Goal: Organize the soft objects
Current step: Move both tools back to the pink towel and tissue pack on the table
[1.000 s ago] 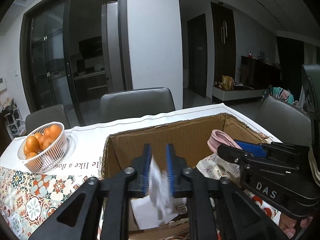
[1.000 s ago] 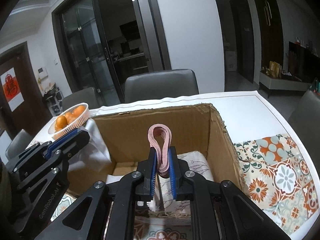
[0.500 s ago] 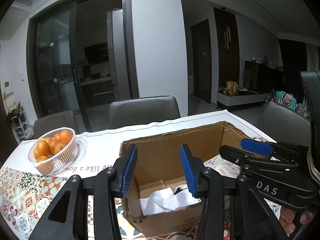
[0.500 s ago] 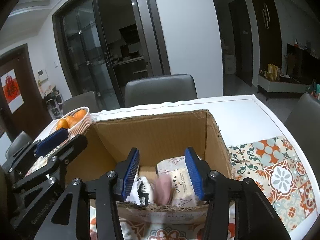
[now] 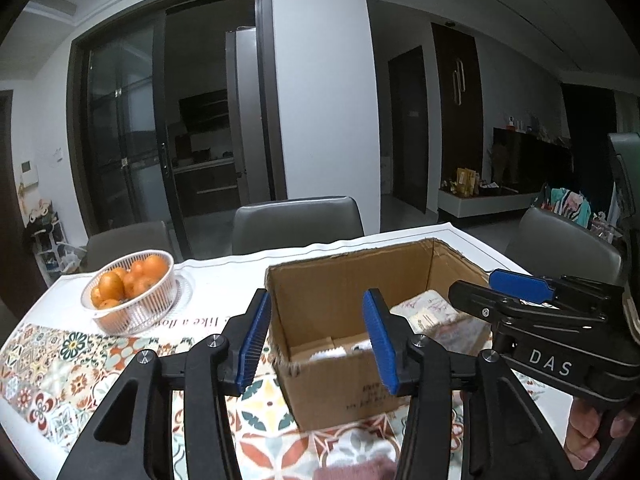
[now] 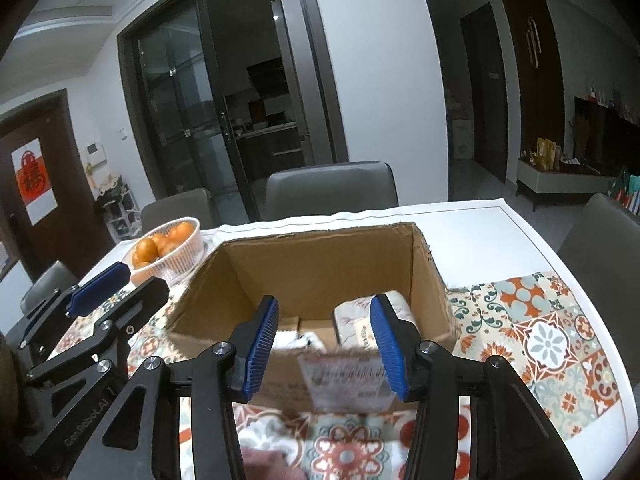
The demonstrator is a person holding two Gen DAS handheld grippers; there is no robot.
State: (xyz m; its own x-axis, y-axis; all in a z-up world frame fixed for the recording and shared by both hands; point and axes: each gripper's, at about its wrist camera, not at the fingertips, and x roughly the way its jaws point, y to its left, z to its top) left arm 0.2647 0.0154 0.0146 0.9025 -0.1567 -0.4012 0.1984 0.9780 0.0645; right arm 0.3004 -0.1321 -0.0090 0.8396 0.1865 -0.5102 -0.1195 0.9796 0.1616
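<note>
An open cardboard box (image 5: 344,280) (image 6: 320,268) stands on the patterned tablecloth. Inside lie a white cloth (image 5: 340,354) (image 6: 308,338) and a floral-printed soft pack (image 5: 428,312) (image 6: 360,314). My left gripper (image 5: 316,320) hovers in front of the box's near wall, its jaws opening with nothing between them. My right gripper (image 6: 326,320) is open and bare, also back from the box. Each shows in the other's view: the right gripper (image 5: 492,288), the left gripper (image 6: 128,288). A pink soft item (image 5: 356,470) (image 6: 264,460) lies on the cloth below the grippers.
A white basket of oranges (image 5: 132,292) (image 6: 168,244) sits left of the box. Grey chairs (image 5: 296,224) stand behind the table (image 6: 500,236), another at its right edge. A hand (image 5: 588,436) grips the right gripper's handle.
Both grippers let go of what they held over the box, the left a white cloth, the right a pink item. Their jaws spread and both drew back and up from the box.
</note>
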